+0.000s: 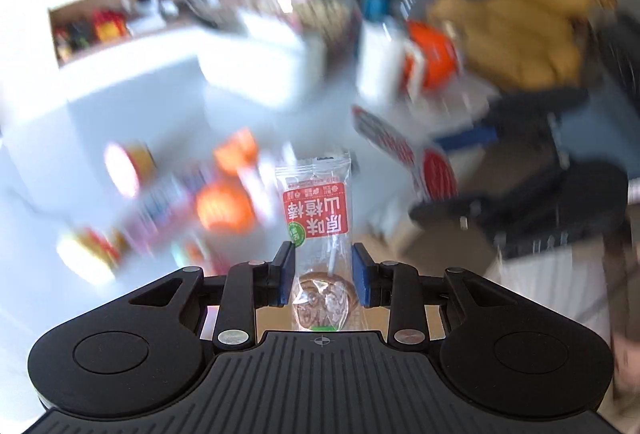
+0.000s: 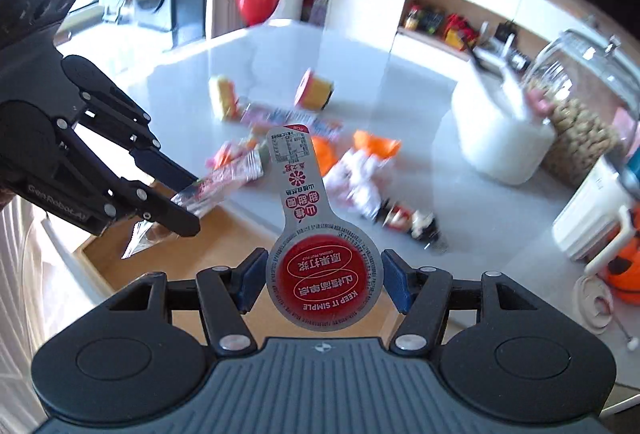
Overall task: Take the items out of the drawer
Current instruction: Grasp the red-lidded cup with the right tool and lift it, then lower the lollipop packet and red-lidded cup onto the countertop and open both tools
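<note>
My left gripper (image 1: 322, 262) is shut on a clear-wrapped snack stick (image 1: 316, 205) with a red label, which stands up between the blue pads. The right wrist view shows that gripper (image 2: 192, 201) at the left with the same packet (image 2: 224, 181), above the open wooden drawer (image 2: 100, 258). My right gripper (image 2: 324, 274) is shut on a silver paddle-shaped packet (image 2: 324, 274) with a round red label; its neck points away from me. A clear wrapper (image 2: 140, 238) lies in the drawer.
Several snack packets (image 2: 360, 177) and two small yellow tubs (image 2: 314, 89) lie scattered on the white countertop (image 2: 400, 81). A white jug (image 2: 496, 137) and a glass jar (image 2: 580, 105) of nuts stand at the right, with an orange pumpkin bucket (image 2: 624, 274) beyond.
</note>
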